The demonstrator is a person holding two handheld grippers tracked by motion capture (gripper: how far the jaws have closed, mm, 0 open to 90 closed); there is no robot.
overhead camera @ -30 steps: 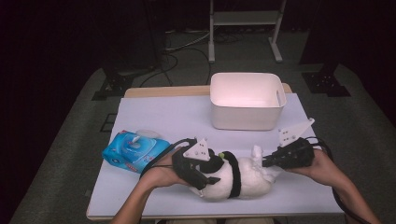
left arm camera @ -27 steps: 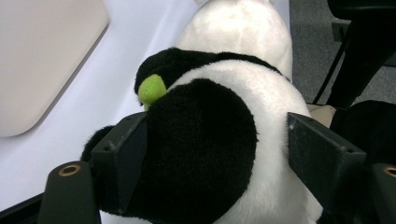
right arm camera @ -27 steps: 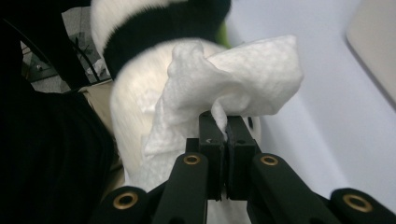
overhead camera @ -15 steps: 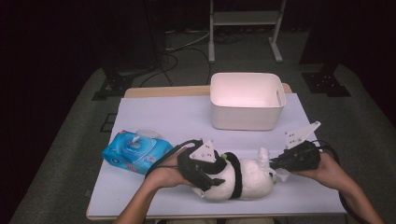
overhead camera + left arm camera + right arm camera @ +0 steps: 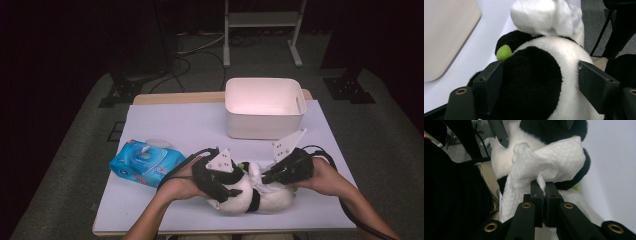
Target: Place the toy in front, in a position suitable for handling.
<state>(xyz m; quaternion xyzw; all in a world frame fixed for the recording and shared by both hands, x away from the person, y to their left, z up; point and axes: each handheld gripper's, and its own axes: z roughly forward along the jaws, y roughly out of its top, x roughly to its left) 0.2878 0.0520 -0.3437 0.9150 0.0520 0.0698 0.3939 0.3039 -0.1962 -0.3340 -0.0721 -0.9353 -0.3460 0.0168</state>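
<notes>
Panda [image 5: 260,195] lying near the front edge of the table [image 5: 175,125], black-and-white plush, between the two hands. Small green spot [image 5: 504,52] on its fur beside a black patch.

Far left on the table: blue wipes pack [image 5: 147,162], lying flat, flap on top, a bit of white showing at the opening; contents otherwise hidden.

Just right of the pack: left gripper [image 5: 220,182], clamped across the panda's body. In the left gripper view, jaws spread wide, one pad on black fur, the other on white, both pressed against the plush [image 5: 544,82].

Behind, near the far edge and well apart from the panda: white tub [image 5: 262,107], upright, open top, handle slot in its right wall; inside bare as far as seen.

Right: right gripper [image 5: 280,175] at the panda's upper side. In the right gripper view, jaws pressed together, pinching a crumpled white wipe [image 5: 544,167]. Wipe draped against the panda's fur [image 5: 564,127], touching it; one fold hanging down the left of the jaws.
</notes>
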